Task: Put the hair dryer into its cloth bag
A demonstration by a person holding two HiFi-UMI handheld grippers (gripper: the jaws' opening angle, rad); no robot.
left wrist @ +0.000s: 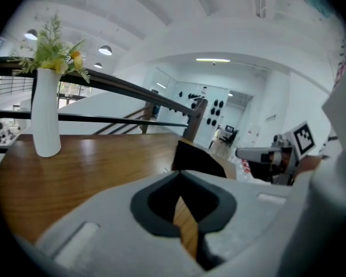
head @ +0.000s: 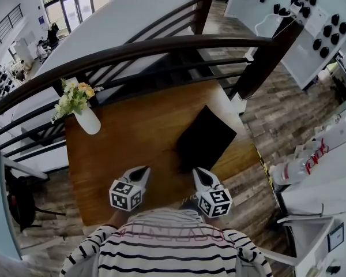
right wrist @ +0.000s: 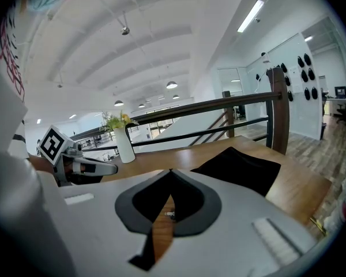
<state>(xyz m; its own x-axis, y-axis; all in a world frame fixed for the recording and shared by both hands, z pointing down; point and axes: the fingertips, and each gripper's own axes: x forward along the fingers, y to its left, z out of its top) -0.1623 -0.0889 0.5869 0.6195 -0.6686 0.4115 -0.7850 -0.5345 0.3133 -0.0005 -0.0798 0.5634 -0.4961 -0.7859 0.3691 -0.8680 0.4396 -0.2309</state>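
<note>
A flat black cloth bag lies on the right half of the wooden table; it also shows in the left gripper view and the right gripper view. No hair dryer is in view. My left gripper hovers over the table's near edge, left of the bag, jaws shut and empty. My right gripper sits just short of the bag's near corner, also shut with nothing in it. Each gripper appears in the other's view: the right gripper and the left gripper.
A white vase with yellow flowers stands at the table's far left corner. A dark railing runs behind the table. To the right, past the table's edge, a white counter holds a bottle.
</note>
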